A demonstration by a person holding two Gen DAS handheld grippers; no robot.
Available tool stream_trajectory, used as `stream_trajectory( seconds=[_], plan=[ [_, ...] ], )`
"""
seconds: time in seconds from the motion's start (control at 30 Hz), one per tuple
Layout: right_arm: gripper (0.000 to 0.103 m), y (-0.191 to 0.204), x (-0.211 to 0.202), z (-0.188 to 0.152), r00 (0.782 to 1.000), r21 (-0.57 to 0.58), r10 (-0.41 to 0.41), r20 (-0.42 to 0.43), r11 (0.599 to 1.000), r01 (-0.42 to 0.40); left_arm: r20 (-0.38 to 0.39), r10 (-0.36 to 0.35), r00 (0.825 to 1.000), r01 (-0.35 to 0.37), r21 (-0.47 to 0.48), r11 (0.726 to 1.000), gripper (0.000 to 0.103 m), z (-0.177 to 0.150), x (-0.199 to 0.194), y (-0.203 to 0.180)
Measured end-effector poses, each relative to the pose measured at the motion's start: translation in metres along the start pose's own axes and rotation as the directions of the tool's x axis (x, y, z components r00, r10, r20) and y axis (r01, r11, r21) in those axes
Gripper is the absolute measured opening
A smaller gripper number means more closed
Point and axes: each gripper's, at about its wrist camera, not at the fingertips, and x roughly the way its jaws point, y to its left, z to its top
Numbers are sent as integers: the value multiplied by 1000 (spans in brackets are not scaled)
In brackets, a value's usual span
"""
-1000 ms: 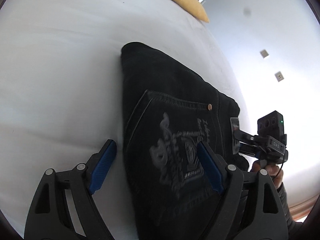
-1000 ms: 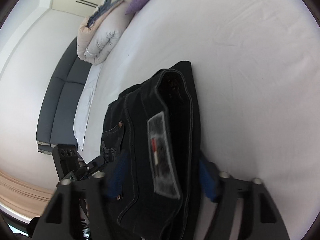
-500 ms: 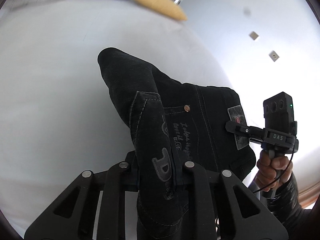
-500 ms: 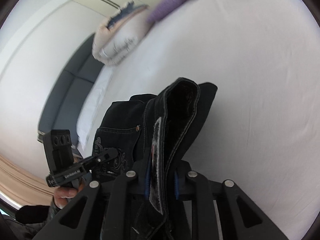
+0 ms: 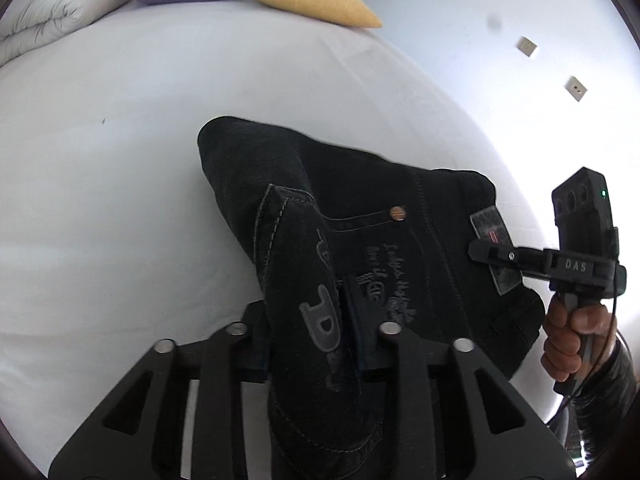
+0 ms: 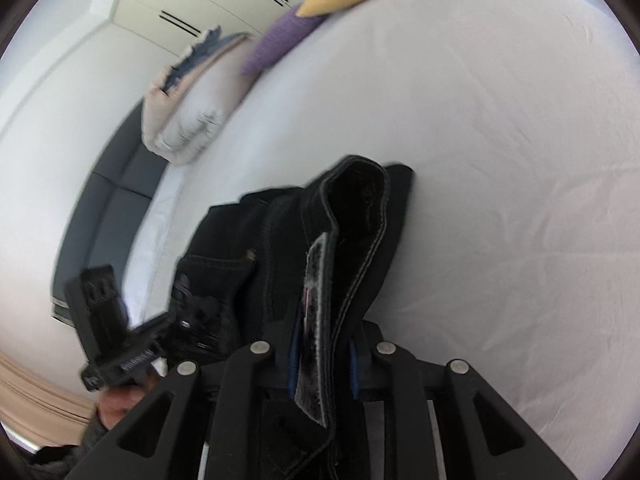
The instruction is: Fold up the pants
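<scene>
The black pants lie on the white bed, already doubled into a compact bundle with the back pocket and waistband patch facing up. I judge the fold well along but not finished: the near end is lifted off the sheet in my two grippers while the far end rests on the bed, so what seems left is to carry this end over, lay it down and flatten the stack. How many layers are underneath I cannot tell from these close, warped views.

My left gripper has the pocket side: a thick ridge of denim with the printed logo stands between the jaws, which are narrow and easing apart a little, the pads pressed against the cloth on both sides as far as I can see. My right gripper has the waistband edge with the grey patch, the blue pads close on either side of it; these jaws too are narrow and opening slightly, with the fabric between them. Each grip looks sound for now, though the cloth there is bulky.
</scene>
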Motion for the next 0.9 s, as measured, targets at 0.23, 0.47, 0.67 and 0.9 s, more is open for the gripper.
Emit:
stream_trajectory(
  seconds=[0.23,0.47,0.67,0.9],
  plan=[
    [38,-1,-5,-8,999,-30,1,37,1000,0,24,76,997,-76,19,997,55,-10,3,0],
    [62,26,-35,-27,991,-89,-81,108,992,91,85,159,984,-163,42,986,57,-20,-17,-17],
    [70,69,-85,-67,959,-159,-138,247,971,181,248,241,938,-262,58,963,83,-43,-88,-45],
    [96,141,-147,-138,864,-262,-173,473,909,326,566,294,771,-385,47,922,103,-101,-205,-90]
  ],
)
